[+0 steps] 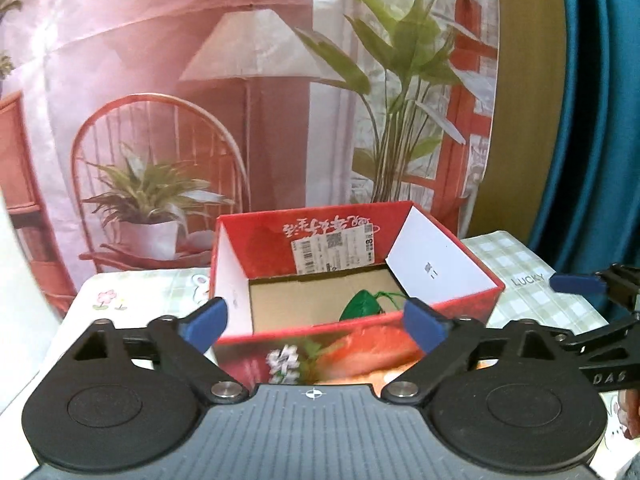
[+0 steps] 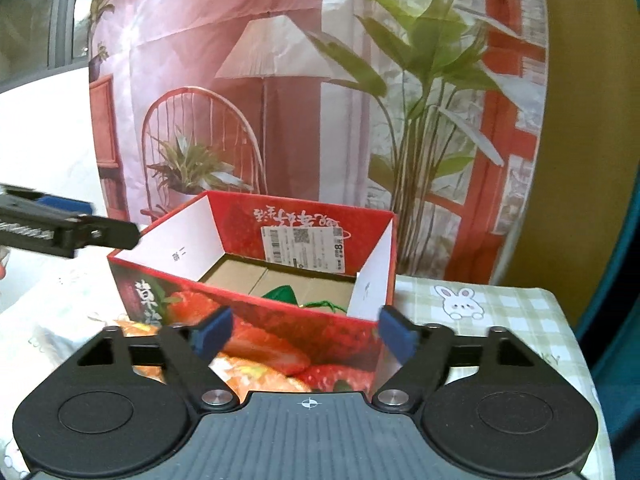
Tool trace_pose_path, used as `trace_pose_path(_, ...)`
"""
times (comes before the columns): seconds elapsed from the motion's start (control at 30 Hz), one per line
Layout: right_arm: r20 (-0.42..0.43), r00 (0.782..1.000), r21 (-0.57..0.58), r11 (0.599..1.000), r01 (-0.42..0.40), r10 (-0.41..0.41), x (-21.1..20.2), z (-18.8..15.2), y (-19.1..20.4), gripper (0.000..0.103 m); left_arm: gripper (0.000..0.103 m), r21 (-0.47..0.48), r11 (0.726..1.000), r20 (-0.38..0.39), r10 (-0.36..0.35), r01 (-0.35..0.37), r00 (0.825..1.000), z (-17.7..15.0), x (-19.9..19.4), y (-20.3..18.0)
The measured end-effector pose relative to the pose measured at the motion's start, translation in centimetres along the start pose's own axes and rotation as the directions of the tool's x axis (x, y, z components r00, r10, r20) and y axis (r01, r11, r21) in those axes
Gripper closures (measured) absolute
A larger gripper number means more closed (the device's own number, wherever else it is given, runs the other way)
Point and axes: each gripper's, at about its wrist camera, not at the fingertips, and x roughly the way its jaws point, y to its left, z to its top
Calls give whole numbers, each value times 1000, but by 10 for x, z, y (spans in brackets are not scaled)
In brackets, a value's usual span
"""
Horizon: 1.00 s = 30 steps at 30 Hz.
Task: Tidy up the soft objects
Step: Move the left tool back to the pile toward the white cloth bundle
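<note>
An open red strawberry-print cardboard box point(image 1: 360, 338) stands on the table; it also shows in the right wrist view point(image 2: 256, 322). A green soft object with a green cord point(image 1: 362, 304) lies on the box floor, also seen in the right wrist view point(image 2: 285, 293). My left gripper point(image 1: 316, 326) is open and empty, just in front of the box's near wall. My right gripper point(image 2: 306, 334) is open and empty, in front of the box's near corner. The right gripper also shows at the right edge of the left wrist view point(image 1: 588, 284).
A checked tablecloth with rabbit prints point(image 2: 500, 320) covers the table. A printed backdrop with a chair, lamp and plants point(image 1: 248, 120) hangs right behind the box. A teal curtain point(image 1: 592, 120) hangs at the right. The left gripper's side point(image 2: 60, 232) reaches in at the left.
</note>
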Motion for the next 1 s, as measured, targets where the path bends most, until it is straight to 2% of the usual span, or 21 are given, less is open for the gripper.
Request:
trace_pose_path(0.07, 3, 1000, 12, 1000, 2, -2, -10, -5, 3, 7, 3, -2, 1000, -12, 4, -4, 1000, -9, -11, 1)
trace_pose_path(0.13, 4, 1000, 25, 1000, 2, -2, -19, -9, 6, 0, 3, -9, 1000, -25, 6, -6, 1000, -20, -22, 2)
trace_pose_path(0.37, 4, 1000, 53, 998, -22, 22, -49, -30, 19, 0, 3, -48, 999, -49, -20, 17, 999, -59, -52, 8)
trace_pose_path(0.6, -5, 999, 26, 999, -44, 44, -74, -52, 34, 0, 3, -78, 997, -84, -23, 17, 996, -94, -69, 12)
trace_pose_path(1.0, -109, 991, 30, 996, -79, 82, -88, -95, 46, 1, 3, -90, 996, -155, -29, 15, 988, -124, -68, 7)
